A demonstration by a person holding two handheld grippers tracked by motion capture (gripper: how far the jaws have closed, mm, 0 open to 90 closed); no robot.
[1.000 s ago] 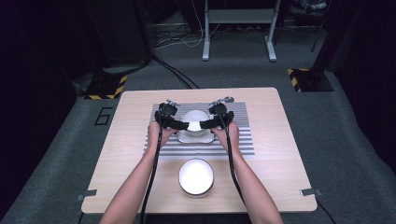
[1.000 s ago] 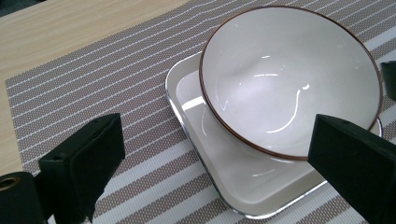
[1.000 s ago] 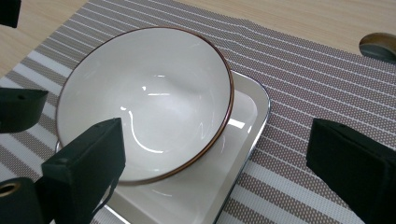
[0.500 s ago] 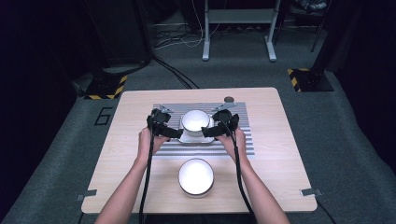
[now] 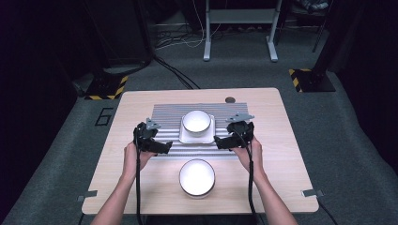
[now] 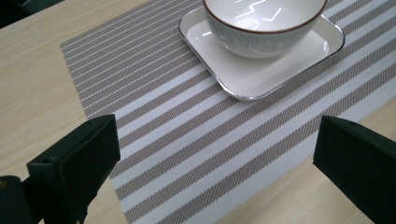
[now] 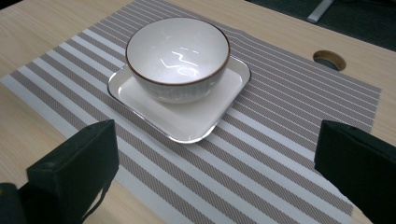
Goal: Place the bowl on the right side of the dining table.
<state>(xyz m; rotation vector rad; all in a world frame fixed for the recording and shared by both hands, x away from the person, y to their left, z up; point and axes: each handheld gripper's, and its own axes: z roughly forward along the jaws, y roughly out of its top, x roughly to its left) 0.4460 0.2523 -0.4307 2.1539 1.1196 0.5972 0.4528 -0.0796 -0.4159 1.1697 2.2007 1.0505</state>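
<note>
A white bowl with a brown rim [image 5: 196, 120] [image 6: 265, 23] [image 7: 177, 56] stands on a square white plate [image 5: 208, 137] [image 6: 299, 60] [image 7: 196, 123], in the middle of a grey striped placemat [image 5: 164, 115] [image 6: 187, 126] [image 7: 289, 116]. A second white bowl [image 5: 197, 176] sits on the bare table in front of the mat. My left gripper [image 5: 163, 146] [image 6: 215, 177] hovers open over the mat's near left corner. To the right of the plate, my right gripper [image 5: 220, 141] [image 7: 215, 177] is open too. Neither holds anything.
The wooden table [image 5: 281, 154] has a round cable hole [image 5: 229, 100] [image 7: 329, 59] behind the mat. Bare wood lies on both sides of the mat and around the front bowl. Beyond the table are a dark floor and stand legs [image 5: 206, 56].
Both grippers have drawn back from the sides of the plate toward the person and spread apart. The plate and bowl stay on the mat.
</note>
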